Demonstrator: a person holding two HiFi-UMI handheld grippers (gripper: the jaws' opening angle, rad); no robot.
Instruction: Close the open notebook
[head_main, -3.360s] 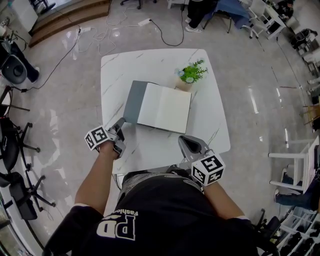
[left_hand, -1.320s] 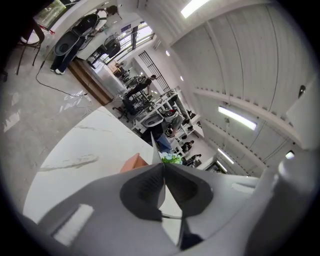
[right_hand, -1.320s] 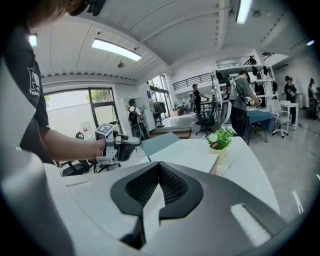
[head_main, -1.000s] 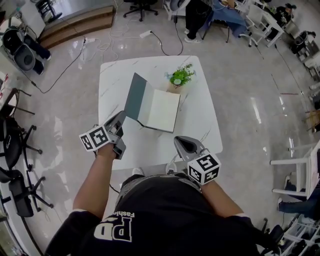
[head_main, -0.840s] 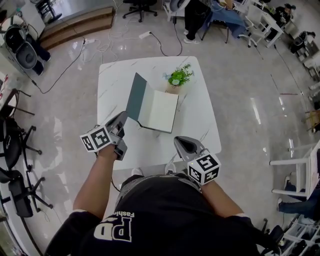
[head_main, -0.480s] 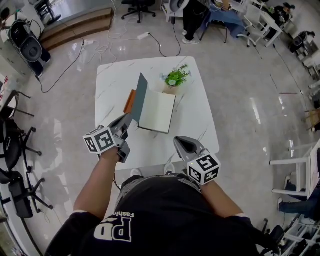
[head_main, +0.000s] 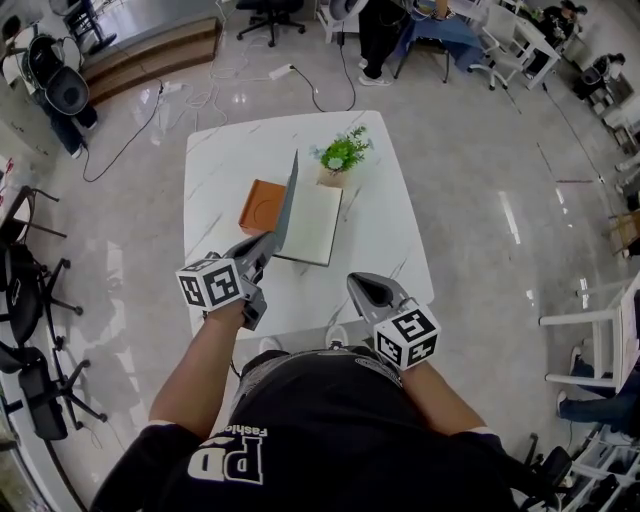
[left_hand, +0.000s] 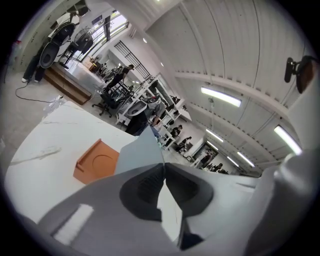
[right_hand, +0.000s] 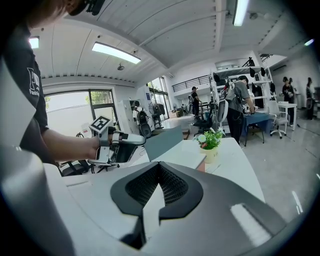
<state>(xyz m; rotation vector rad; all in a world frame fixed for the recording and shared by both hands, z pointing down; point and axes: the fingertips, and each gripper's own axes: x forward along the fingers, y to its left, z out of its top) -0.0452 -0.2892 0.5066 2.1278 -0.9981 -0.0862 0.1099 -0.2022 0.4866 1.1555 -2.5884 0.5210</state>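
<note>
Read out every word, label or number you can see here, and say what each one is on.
"PD": large white letters on the black shirt, upside down in the head view.
"Fashion": small white print beside it, same shirt.
Left gripper and right gripper cubes: square patterns only, no words.
Pot: a dark mark, too small to read.
Notebook: no writing visible.

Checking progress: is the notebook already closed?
No, the grey cover stands nearly upright, pinched by the left gripper, above the white pages.
</note>
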